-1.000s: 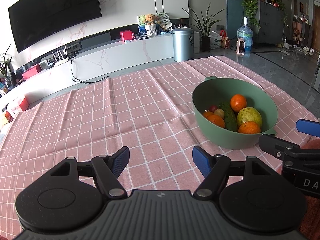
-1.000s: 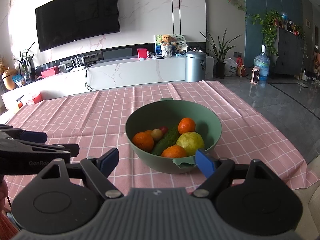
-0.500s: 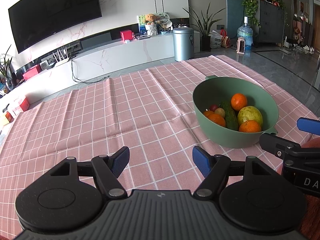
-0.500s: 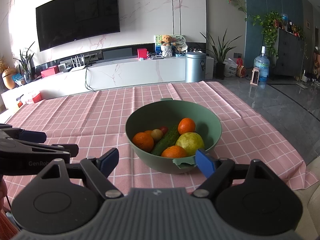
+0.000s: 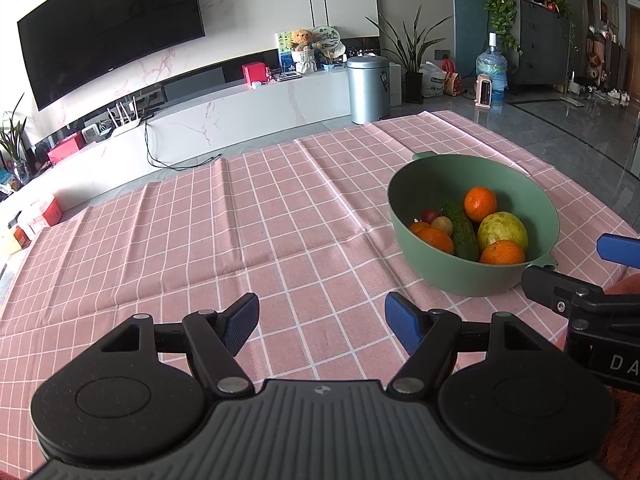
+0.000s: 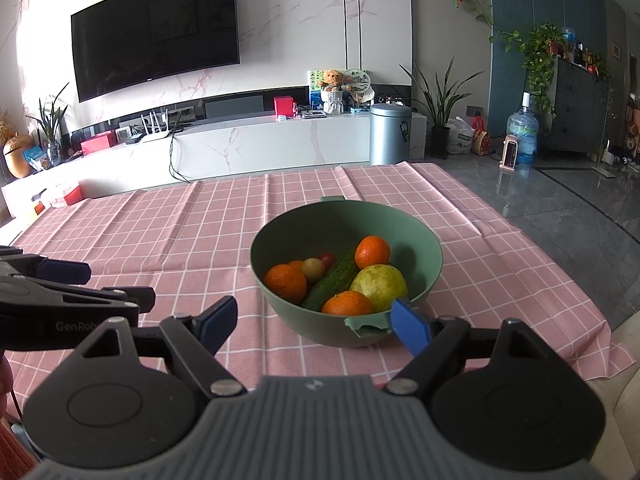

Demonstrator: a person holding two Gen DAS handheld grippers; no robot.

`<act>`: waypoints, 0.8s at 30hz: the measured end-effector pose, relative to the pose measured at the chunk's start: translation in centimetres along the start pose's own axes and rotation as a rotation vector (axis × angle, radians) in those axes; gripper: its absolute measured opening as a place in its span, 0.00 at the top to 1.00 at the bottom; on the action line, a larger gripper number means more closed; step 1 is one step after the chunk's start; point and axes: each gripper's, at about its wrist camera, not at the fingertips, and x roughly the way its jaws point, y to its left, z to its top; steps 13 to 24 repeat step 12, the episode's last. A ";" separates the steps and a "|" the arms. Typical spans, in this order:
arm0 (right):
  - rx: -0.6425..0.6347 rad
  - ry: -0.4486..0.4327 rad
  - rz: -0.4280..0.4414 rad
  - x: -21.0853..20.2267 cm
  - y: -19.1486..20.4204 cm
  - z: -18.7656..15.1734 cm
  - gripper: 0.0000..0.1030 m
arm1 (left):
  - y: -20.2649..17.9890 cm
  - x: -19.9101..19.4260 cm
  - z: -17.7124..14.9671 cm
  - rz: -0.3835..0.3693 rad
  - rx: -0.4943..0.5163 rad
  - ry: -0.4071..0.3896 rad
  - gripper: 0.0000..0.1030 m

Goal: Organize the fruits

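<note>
Looking across the pink checked tablecloth (image 5: 248,216), both tools hang low over the near edge of the table, and almost nothing has changed from a moment ago. The left gripper (image 5: 321,322) has its blue fingers spread wide with only bare cloth between them, exactly as before. The right gripper (image 6: 314,320) is just as wide, holding nothing, its right-hand fingertip (image 6: 408,326) sitting in front of the near handle of the green bowl (image 6: 424,252); whether it touches the handle I cannot tell. The bowl lies straight ahead of the right gripper and ahead and to the right of the left one, where it seems to have drifted a touch further right in that camera since a second ago, so the left tool has shifted only slightly. Inside the bowl the fruit is undisturbed: a yellow-green pear (image 6: 380,282) nearest the right fingertip, three oranges around it, the nearest orange (image 6: 347,304) by the near rim, a dark cucumber (image 6: 330,276) lying through the middle, and two small round fruits at the back, one yellowish, one red.
</note>
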 end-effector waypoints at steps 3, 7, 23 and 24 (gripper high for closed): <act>-0.001 0.001 0.000 0.0 0.0 0.0 0.22 | 0.0 -0.1 0.0 0.002 -0.002 0.003 0.18; 0.000 0.002 -0.001 0.0 -0.1 0.0 0.22 | 0.0 -0.1 0.0 0.001 -0.003 0.002 0.18; -0.001 0.002 -0.001 0.0 0.0 0.0 0.22 | -0.2 -0.3 0.0 -0.001 0.000 -0.005 0.18; -0.001 0.002 -0.001 0.0 0.0 0.0 0.22 | -0.2 -0.3 0.0 -0.001 0.000 -0.005 0.18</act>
